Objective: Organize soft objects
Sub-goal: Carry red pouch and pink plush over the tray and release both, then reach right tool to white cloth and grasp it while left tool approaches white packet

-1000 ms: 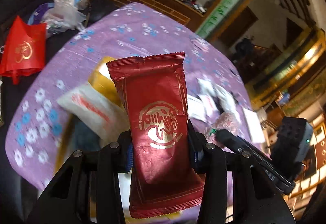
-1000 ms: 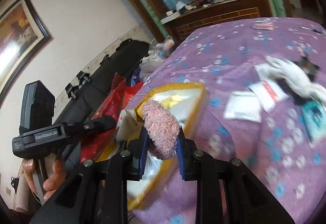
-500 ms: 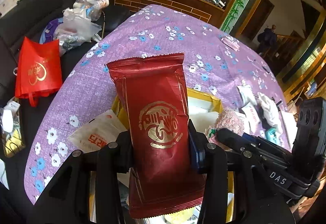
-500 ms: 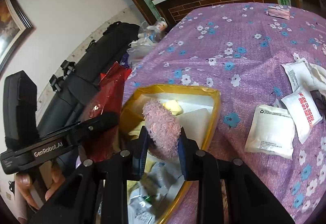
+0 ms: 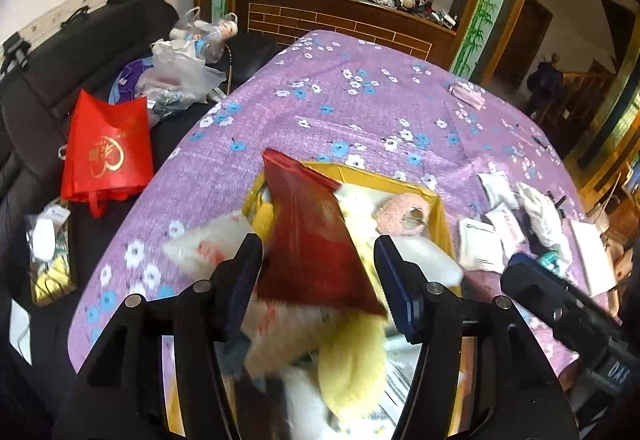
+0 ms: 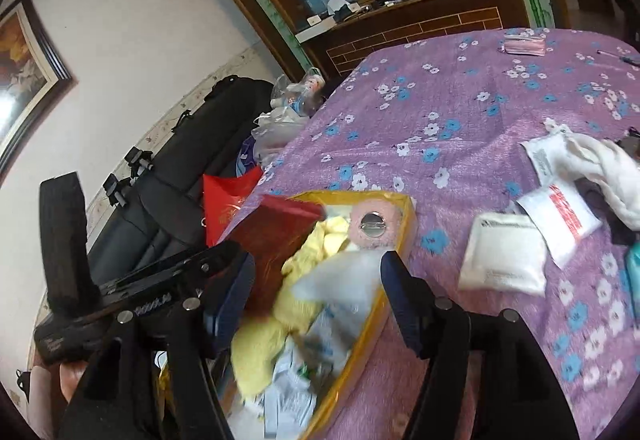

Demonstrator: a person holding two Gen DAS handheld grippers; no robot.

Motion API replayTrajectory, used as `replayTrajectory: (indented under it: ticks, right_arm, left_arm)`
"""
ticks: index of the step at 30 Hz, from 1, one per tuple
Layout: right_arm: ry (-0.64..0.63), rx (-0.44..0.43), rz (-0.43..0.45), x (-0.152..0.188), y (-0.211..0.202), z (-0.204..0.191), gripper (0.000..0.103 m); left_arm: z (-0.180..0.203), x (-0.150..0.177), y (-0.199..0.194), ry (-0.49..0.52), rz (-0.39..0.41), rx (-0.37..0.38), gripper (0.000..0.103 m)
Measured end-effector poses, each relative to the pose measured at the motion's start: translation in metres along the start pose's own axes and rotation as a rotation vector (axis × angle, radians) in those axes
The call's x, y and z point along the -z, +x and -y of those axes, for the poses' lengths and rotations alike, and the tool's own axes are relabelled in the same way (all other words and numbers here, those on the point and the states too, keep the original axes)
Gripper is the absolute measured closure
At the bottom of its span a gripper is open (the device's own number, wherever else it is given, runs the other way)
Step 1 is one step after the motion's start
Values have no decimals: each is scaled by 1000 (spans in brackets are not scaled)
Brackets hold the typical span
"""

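I count one yellow box [image 6: 402, 228], one red packet [image 5: 316, 248], one pink fluffy roll [image 6: 374, 226], and three white sachets [image 6: 504, 260] at right of frame.

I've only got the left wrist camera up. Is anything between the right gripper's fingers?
Observer: No. The right gripper has its fingers opening with nothing between them; the yellow box lies beyond them.
Operator: Can you see a hand anywhere?
Observer: Yes, a hand shows at the lower left edge of the right wrist view.
Operator: What's on the wall over there?
Observer: A framed picture hangs at the far left of that view.
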State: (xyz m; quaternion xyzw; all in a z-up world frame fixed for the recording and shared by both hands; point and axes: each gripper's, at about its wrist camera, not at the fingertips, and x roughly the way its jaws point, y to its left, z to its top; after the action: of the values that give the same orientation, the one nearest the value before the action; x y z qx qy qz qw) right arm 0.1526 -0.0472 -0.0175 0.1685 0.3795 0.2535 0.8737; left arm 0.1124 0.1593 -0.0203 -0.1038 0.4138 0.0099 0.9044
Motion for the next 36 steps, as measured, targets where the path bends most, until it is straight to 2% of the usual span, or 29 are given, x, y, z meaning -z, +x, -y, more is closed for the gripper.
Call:
replayTrajectory:
  ticks: [5, 8, 11, 15, 19, 25, 28, 32, 36]
  right_arm:
    - [24, 9, 24, 25, -39, 13, 37]
    - [59, 27, 45, 40, -65, 31, 37]
    - [80, 40, 62, 49, -88, 50, 37]
    - [100, 90, 83, 58, -114, 74, 36]
    - [134, 153, 155, 54, -134, 99, 36]
    - [98, 236, 142, 32, -127, 124, 36]
    - [91, 241, 137, 15, -120, 138, 36]
    - [47, 266, 126, -16, -98, 146, 36]
    - [-54, 375, 119, -45, -66, 148, 36]
  left_arm:
    - [18, 26, -33, 6, 3, 35, 44]
    - [38, 43, -56, 22, -7, 120, 44]
    - [67, 64, -74, 88, -13, 198, 43]
    - [97, 78, -73, 149, -54, 245, 43]
    - [114, 83, -65, 169, -90, 273, 43]
    - [121, 82, -43, 149, -138, 286, 43]
    - [125, 75, -31, 139, -173, 282, 43]
    - [132, 62, -21, 161, -178, 285, 43]
    - [137, 49, -2, 167, -193, 252, 43]
